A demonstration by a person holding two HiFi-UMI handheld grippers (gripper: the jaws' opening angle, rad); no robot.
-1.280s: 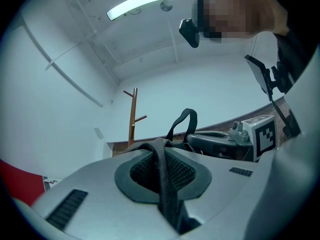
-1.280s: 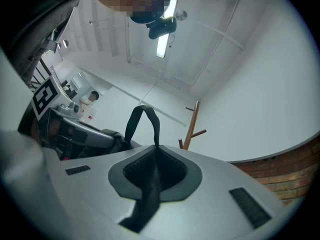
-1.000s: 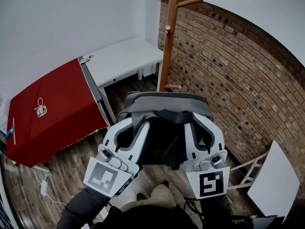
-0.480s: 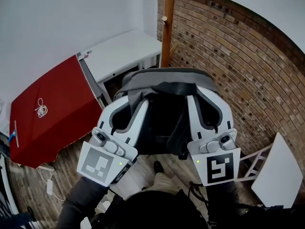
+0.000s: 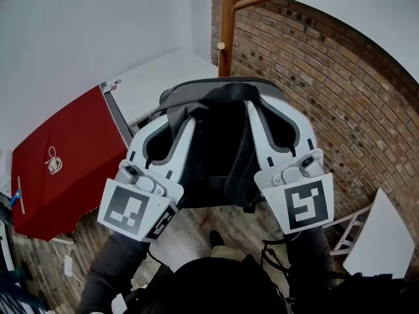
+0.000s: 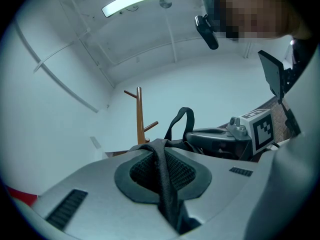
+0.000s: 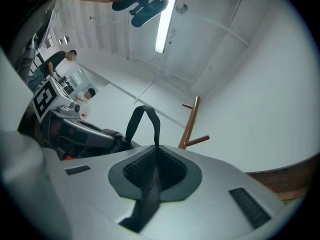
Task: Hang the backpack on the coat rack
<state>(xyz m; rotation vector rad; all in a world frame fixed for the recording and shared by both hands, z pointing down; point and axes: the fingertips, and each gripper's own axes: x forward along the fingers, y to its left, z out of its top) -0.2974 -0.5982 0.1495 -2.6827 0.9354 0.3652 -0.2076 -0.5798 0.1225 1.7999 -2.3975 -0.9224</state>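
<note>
left gripper (image 5: 169, 133) and right gripper (image 5: 272, 120) each clamp a black webbing strap (image 6: 162, 179) of the limp, likely light dark grey fabric backpack (image 5: 219, 156), top loop (image 7: 141, 115) free.

No lettering or numbers can be read anywhere.

One backpack (image 5: 219, 142), with two shoulder straps (image 6: 162, 179) and one carry loop (image 7: 142, 115). Two grippers, the left gripper (image 5: 171, 126) and the right gripper (image 5: 263, 113), each bearing one marker cube (image 5: 134, 209). One wooden coat rack (image 5: 226, 18); two of its pegs (image 5: 254, 0) show in the head view. Two tables: one red-covered table (image 5: 65, 156) and one white desk (image 5: 154, 77). One coiled white cord (image 5: 52, 161) lies on the red cover, nearer its left edge. One white board on a white frame (image 5: 370, 247). One ceiling strip light (image 7: 165, 21). Two people (image 7: 60, 59) in the far background.
</note>
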